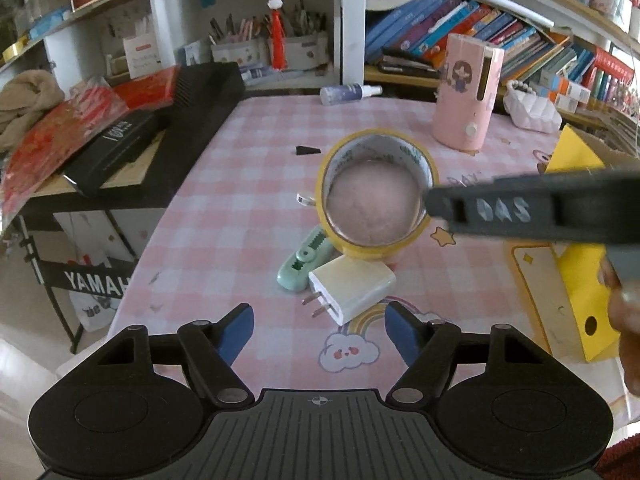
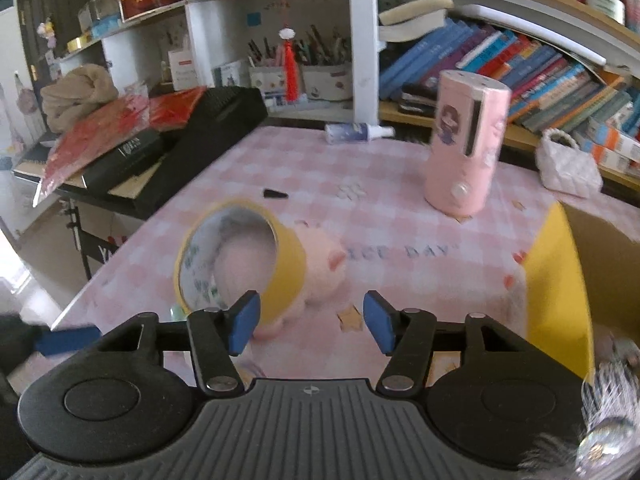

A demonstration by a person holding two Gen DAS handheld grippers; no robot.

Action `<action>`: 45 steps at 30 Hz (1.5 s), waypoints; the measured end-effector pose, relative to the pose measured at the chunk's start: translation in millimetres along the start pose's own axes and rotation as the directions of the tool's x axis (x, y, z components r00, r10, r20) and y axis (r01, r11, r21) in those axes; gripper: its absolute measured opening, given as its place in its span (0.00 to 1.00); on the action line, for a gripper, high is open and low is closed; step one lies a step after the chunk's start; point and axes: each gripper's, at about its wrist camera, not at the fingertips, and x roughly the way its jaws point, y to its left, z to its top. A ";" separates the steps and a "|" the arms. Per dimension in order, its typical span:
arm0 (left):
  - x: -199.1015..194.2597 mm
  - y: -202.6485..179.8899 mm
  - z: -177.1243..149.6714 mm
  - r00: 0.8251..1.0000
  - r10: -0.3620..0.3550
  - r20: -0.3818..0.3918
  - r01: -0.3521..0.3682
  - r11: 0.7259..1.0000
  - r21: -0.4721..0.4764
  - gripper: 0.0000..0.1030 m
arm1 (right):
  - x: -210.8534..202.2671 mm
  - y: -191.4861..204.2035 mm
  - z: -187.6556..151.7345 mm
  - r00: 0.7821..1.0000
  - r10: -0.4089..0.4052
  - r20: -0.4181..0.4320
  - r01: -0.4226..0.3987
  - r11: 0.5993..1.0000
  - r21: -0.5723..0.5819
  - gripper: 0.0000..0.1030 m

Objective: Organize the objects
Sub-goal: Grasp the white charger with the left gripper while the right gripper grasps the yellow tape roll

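left gripper (image 1: 319,330): jaws apart, nothing between them
right gripper (image 2: 311,322): jaws apart, nothing between them
tape roll (image 2: 240,258): on tabletop (image 2: 384,168), just ahead-left of right jaws
charger (image 1: 350,285): just ahead of left jaws, beside tape roll

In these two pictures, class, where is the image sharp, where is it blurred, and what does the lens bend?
Left wrist view: the white charger is crisp; the other tool's dark finger is soft. Right wrist view: the yellow tape roll and pink plush are smeared. Both views: the fisheye bows the bookshelf.
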 end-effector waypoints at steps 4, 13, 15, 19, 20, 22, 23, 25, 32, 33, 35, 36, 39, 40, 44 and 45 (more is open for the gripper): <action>12.3 -3.9 5.6 1.000 0.000 -0.009 0.000 1.000 -0.010 0.70 | 16.4 5.1 14.8 1.000 0.022 0.005 -0.022 0.999 -0.032 0.46; 44.3 -15.1 14.9 0.998 -0.011 -0.055 0.008 0.999 -0.051 0.70 | 41.6 -9.6 31.3 0.996 0.089 -0.013 -0.088 0.996 0.015 0.11; 51.1 -14.8 16.3 0.997 -0.008 -0.071 0.002 0.997 -0.075 0.70 | 33.3 -20.9 33.4 0.994 0.106 0.028 -0.107 0.993 0.054 0.10; 60.2 -11.9 19.8 0.995 -0.012 -0.099 0.000 0.992 -0.128 0.70 | 20.9 -39.8 37.7 0.992 0.104 0.072 -0.112 0.986 0.123 0.07; 62.0 -11.3 20.6 0.994 -0.010 -0.104 -0.005 0.991 -0.137 0.70 | 19.2 -43.0 38.2 0.992 0.098 0.074 -0.107 0.986 0.130 0.07; 66.1 -8.8 21.9 0.993 -0.012 -0.117 -0.008 0.986 -0.165 0.70 | 16.4 -47.4 37.2 0.993 0.093 0.069 -0.102 0.986 0.135 0.07; 67.9 -7.0 22.7 0.992 -0.013 -0.122 -0.009 0.984 -0.177 0.70 | 15.5 -48.5 36.0 0.994 0.093 0.065 -0.101 0.985 0.137 0.07; 68.6 -6.4 23.8 0.993 -0.008 -0.116 -0.013 0.983 -0.180 0.69 | 14.5 -49.0 32.7 0.994 0.093 0.056 -0.100 0.986 0.135 0.07; 61.8 0.5 22.4 0.994 -0.038 -0.104 0.019 0.983 -0.184 0.68 | 14.7 -46.4 19.8 0.996 0.092 0.009 -0.092 0.988 0.122 0.08; 58.3 2.1 21.9 0.994 -0.041 -0.100 0.022 0.982 -0.185 0.68 | 13.8 -46.4 18.5 0.996 0.089 0.007 -0.089 0.988 0.124 0.08; 50.4 6.5 21.8 0.995 -0.042 -0.086 0.025 0.982 -0.188 0.68 | 12.1 -46.0 16.2 0.997 0.083 0.006 -0.083 0.989 0.124 0.08; 45.4 8.5 21.5 0.996 -0.040 -0.078 0.024 0.981 -0.190 0.68 | 10.9 -45.7 14.8 0.997 0.079 0.005 -0.079 0.989 0.124 0.08; 31.7 17.8 18.6 0.998 -0.034 -0.053 0.023 0.980 -0.200 0.68 | 7.3 -44.5 10.2 0.998 0.069 -0.005 -0.068 0.990 0.124 0.08; 28.1 21.0 18.0 0.999 -0.030 -0.045 0.021 0.980 -0.199 0.68 | 5.4 -43.4 8.6 0.998 0.067 -0.008 -0.065 0.991 0.120 0.08; 8.1 33.4 14.0 1.000 -0.014 0.001 0.014 0.980 -0.198 0.68 | -4.7 -38.8 -0.9 0.998 0.056 -0.019 -0.053 0.992 0.114 0.08; 2.8 36.0 12.5 1.000 -0.013 0.015 0.016 0.979 -0.201 0.68 | -7.1 -37.3 -4.1 0.998 0.050 -0.023 -0.047 0.992 0.117 0.08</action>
